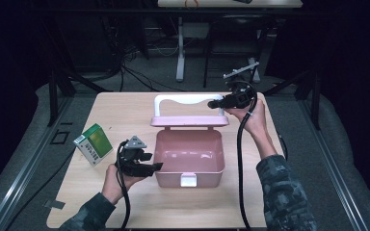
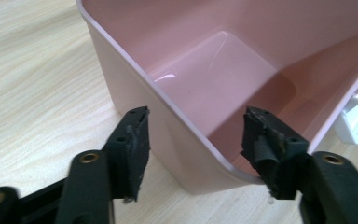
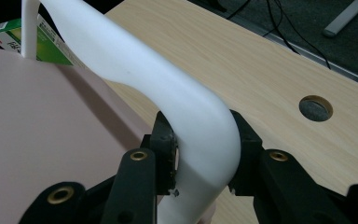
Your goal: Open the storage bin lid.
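high view: a pink box (image 1: 189,159) stands open near the middle of the table (image 1: 125,113), its lid (image 1: 189,121) raised upright at the far side, white handle (image 1: 183,100) on top. the right gripper (image 1: 218,103) holds the handle's right end; the left gripper (image 1: 157,167) sits at the box's near-left corner. a green carton (image 1: 93,144) lies well apart to the left. risk: the lid appears to be held up by the right gripper alone, so if that grip gives, the lid would likely drop onto the box and the left gripper's jaws.

left gripper view: the left gripper (image 2: 193,128) has its jaws astride the box's (image 2: 214,88) corner wall, one outside, one inside, neither pad pressing: open, nothing gripped. the box interior is bare; a white latch (image 2: 356,119) shows at the right. risk: with no hold on the wall, the box is free to slide or tip if the lid is pulled; a jaw moved carelessly could catch the rim.

right gripper view: the right gripper (image 3: 204,144) is clamped on the curved end of the handle (image 3: 168,93), pads against both sides. the lid (image 3: 46,135) fills the left; the carton (image 3: 28,39) is beyond. risk: the grip sits on a smooth bend, so the pads could slide off along the curve.
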`<state>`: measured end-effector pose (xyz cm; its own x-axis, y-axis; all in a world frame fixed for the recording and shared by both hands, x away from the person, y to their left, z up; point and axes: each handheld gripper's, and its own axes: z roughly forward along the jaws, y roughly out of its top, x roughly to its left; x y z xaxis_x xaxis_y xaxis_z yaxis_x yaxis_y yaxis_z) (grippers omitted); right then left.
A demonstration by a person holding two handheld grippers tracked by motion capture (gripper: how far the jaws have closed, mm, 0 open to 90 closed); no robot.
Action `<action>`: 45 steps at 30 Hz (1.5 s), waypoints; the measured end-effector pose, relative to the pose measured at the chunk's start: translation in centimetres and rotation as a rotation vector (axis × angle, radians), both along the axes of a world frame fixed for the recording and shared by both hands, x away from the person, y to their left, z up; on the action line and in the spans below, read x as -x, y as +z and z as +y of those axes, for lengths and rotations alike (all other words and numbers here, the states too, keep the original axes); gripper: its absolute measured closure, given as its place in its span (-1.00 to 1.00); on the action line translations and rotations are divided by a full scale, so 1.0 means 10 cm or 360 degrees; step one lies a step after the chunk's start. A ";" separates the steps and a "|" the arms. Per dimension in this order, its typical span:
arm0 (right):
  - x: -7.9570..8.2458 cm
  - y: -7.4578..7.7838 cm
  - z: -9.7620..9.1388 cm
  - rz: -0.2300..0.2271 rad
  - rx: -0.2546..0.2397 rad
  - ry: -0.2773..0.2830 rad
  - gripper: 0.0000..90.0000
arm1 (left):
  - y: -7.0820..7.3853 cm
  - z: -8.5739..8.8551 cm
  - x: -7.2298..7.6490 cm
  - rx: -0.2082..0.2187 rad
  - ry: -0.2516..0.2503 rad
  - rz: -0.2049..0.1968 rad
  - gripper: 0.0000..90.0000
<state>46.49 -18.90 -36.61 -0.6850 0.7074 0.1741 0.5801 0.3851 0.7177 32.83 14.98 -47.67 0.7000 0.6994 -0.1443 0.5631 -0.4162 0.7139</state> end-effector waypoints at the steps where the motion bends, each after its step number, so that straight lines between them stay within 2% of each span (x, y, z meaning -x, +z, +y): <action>1: 0.00 0.00 0.00 0.0000 0.0000 0.0000 0.52 | 0.01 0.02 0.00 -0.0010 0.0001 0.0001 -0.15; 11: 0.01 0.00 0.01 0.0002 0.0005 -0.0008 0.52 | 0.21 0.09 -0.08 -0.0036 0.0003 -0.0030 -0.57; 13: 0.01 0.00 0.01 -0.0002 0.0002 -0.0010 0.52 | 0.25 0.08 -0.13 -0.0038 -0.0010 -0.0023 -0.65; 17: 0.01 0.01 0.01 0.0004 0.0016 -0.0014 0.52 | 0.39 0.03 -0.22 -0.0072 -0.0023 -0.0046 -0.81; 23: 0.01 0.01 0.01 0.0007 0.0012 -0.0016 0.52 | 0.65 -0.04 -0.33 -0.0093 -0.0051 -0.0149 -0.94; 27: 0.00 0.01 0.01 0.0010 0.0016 -0.0013 0.52 | 0.81 -0.08 -0.39 -0.0090 -0.0065 -0.0213 -0.95; 30: 0.00 0.01 0.02 0.0013 0.0018 -0.0014 0.52 | 0.91 -0.11 -0.42 -0.0094 -0.0083 -0.0260 -0.84; 32: 0.00 0.01 0.02 0.0012 0.0019 -0.0014 0.52 | 0.96 -0.13 -0.43 -0.0092 -0.0091 -0.0295 -0.63; 33: 0.00 0.01 0.02 0.0015 0.0018 -0.0014 0.52 | 0.98 -0.14 -0.43 -0.0106 -0.0094 -0.0311 -0.62; 35: 0.00 0.01 0.02 0.0015 0.0020 -0.0019 0.52 | 1.01 -0.17 -0.42 -0.0130 -0.0106 -0.0357 -0.39; 39: -0.01 0.01 0.02 0.0013 0.0020 -0.0018 0.52 | 1.04 -0.21 -0.42 -0.0142 -0.0110 -0.0407 -0.22; 43: 0.00 0.01 0.02 0.0020 0.0025 -0.0021 0.51 | 1.06 -0.21 -0.42 -0.0136 -0.0108 -0.0426 -0.03; 45: -0.01 0.01 0.02 0.0022 0.0024 -0.0023 0.51 | 1.06 -0.22 -0.42 -0.0158 -0.0098 -0.0445 0.02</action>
